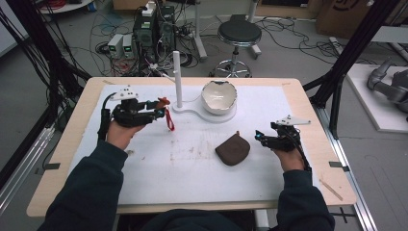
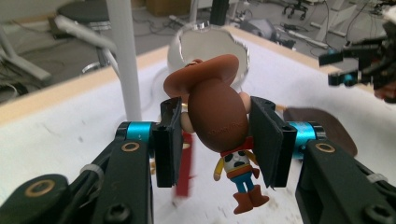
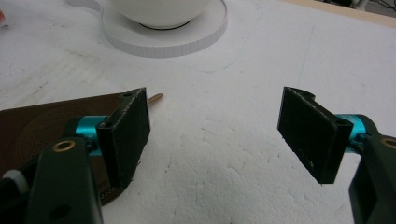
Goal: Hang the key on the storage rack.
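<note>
Lower right of the high view: right gripper (image 1: 260,136) with jaws spread and empty, just right of a brown pad (image 1: 233,149) lying flat on the white mat (image 1: 192,168). Centre left: left gripper (image 1: 161,111) clamped on a cowboy figurine (image 2: 219,119) by its head (red strap dangling). Beyond, upper centre: white post (image 1: 177,79), cracked white bowl (image 1: 219,96) on its base.

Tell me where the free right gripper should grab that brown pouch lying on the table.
Probably the brown pouch's rounded near edge, coming from the right, where the open right gripper already hovers. It lies flat on the white mat, so pinch a rim with jaws angled low rather than straight down.
</note>
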Motion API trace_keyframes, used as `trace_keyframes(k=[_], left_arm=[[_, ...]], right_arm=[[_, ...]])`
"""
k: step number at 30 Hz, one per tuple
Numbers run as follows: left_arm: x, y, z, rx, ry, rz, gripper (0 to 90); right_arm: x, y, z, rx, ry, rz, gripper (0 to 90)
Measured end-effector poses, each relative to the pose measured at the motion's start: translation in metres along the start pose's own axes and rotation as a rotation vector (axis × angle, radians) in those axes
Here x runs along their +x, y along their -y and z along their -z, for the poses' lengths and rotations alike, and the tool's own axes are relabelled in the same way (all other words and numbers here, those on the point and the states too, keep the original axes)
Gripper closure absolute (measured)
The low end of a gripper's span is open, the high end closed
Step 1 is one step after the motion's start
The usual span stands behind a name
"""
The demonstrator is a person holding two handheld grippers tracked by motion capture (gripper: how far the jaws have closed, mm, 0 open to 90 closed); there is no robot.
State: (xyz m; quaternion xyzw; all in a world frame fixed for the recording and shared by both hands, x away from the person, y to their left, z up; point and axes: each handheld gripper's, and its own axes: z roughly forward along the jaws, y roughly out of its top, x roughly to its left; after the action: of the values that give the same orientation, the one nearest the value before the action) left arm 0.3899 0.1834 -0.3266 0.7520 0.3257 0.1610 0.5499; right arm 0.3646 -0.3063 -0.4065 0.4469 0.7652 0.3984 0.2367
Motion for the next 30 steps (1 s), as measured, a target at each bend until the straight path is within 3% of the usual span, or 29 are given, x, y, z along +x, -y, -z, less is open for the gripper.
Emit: trace_keyframes(k=[7, 14, 18, 21, 28, 30], left_arm=[[0.007, -0.033, -0.001, -0.056, 0.001, -0.024, 56.0], [0.009, -0.062, -0.015, -0.089, 0.020, -0.037, 56.0], [0.012, -0.074, -0.025, -0.076, -0.017, -0.034, 56.0], [0.014, -0.080, -0.031, -0.075, -0.053, -0.030, 56.0], [0.018, -0.087, -0.043, -0.057, -0.069, -0.018, 56.0], [0.021, -0.086, -0.045, -0.060, -0.072, 0.001, 56.0]], right_arm=[[0.000, -0.001, 0.001, -0.010, 0.000, 0.000, 25.6], [-0.001, -0.002, 0.001, -0.013, 0.001, 0.004, 25.6], [-0.001, -0.002, 0.001, -0.012, -0.001, 0.005, 25.6], [0.000, -0.002, 0.001, -0.011, 0.000, -0.001, 25.6], [0.001, -0.002, 0.001, -0.009, -0.006, 0.004, 25.6], [0.001, -0.002, 0.001, -0.008, -0.007, 0.005, 25.6]])
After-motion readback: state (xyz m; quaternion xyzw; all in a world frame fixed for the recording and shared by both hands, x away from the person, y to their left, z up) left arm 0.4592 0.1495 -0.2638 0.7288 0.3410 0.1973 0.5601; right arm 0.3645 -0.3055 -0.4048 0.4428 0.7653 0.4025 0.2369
